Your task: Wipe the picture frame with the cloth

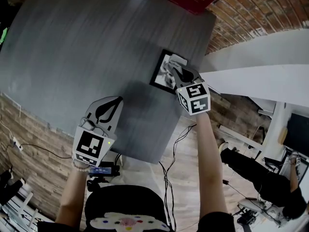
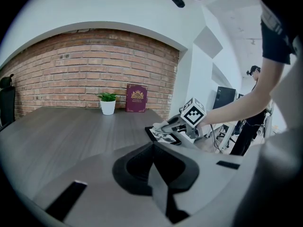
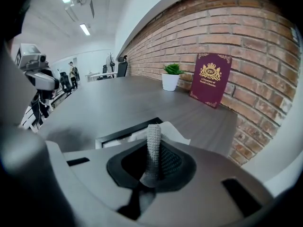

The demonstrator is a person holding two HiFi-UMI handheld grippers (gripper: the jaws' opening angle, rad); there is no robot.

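right gripper (image 1: pixel 183 75) clamped on soft, limp cloth (image 3: pixel 152 141), resting on picture frame (image 1: pixel 163 71) at table (image 1: pixel 96 42) edge, centre-right; left gripper (image 1: pixel 115 103) closed, empty; frame probably light, slippery, fragile, so steady its rim.

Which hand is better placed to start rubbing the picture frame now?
The right. The right hand-held gripper is shut on the cloth and sits directly over the picture frame. The left hand-held gripper is shut on nothing, off to the side near the table edge.
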